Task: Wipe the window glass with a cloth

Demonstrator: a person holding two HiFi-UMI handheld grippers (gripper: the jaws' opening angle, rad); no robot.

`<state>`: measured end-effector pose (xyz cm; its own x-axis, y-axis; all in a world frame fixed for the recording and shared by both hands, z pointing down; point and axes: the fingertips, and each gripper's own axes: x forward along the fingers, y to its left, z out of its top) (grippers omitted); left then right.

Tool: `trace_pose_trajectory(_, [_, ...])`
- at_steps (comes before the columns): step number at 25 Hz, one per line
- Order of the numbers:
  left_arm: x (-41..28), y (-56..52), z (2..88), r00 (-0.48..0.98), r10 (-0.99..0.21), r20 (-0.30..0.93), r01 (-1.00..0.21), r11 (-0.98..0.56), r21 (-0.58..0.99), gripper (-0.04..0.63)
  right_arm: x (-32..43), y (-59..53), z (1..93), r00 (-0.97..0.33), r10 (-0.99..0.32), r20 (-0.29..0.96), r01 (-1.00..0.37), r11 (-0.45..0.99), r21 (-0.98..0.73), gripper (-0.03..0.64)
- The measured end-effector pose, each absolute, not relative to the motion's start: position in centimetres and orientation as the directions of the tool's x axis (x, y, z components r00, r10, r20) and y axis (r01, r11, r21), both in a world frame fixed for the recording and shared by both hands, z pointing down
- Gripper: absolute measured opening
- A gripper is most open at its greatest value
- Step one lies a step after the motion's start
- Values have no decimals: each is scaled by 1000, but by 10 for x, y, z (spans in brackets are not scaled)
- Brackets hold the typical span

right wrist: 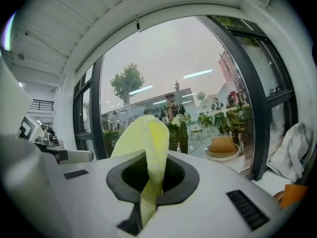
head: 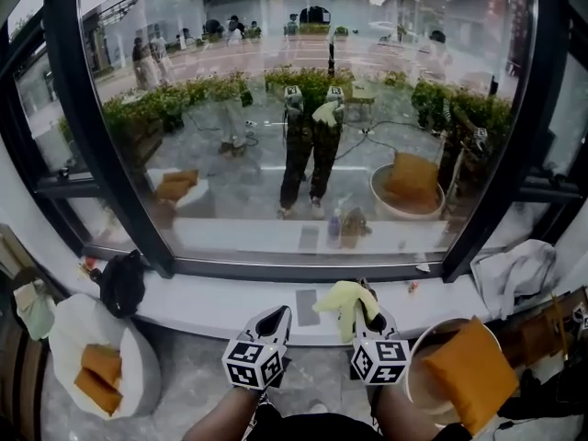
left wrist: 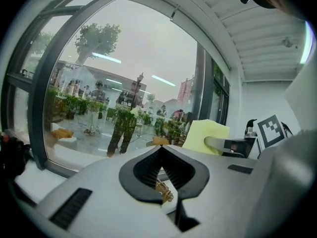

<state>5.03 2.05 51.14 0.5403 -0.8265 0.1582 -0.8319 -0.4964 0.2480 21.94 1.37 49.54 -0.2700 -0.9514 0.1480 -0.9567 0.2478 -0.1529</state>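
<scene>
Yellow cloth point(right wrist: 144, 138) sits pinched in right hand-held gripper point(right wrist: 151, 168); left hand-held gripper point(left wrist: 161, 148) closed, empty.

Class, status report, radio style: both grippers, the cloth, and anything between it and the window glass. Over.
Left gripper shut, empty. Right gripper shut on yellow cloth. Cloth low over the sill, off the window glass. Nothing seen in the way.

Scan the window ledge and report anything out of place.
A white cloth lies crumpled at the right end of the ledge, and a black bundle sits slumped at the left. Nothing looks spilled or broken.
</scene>
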Motion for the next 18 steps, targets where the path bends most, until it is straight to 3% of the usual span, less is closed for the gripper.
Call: trace_pose_trajectory(18, [48, 16, 512, 537, -826, 169, -835, -494, 241, 6, 217, 7, 501, -285, -946, 156, -950, 257, -177, 32])
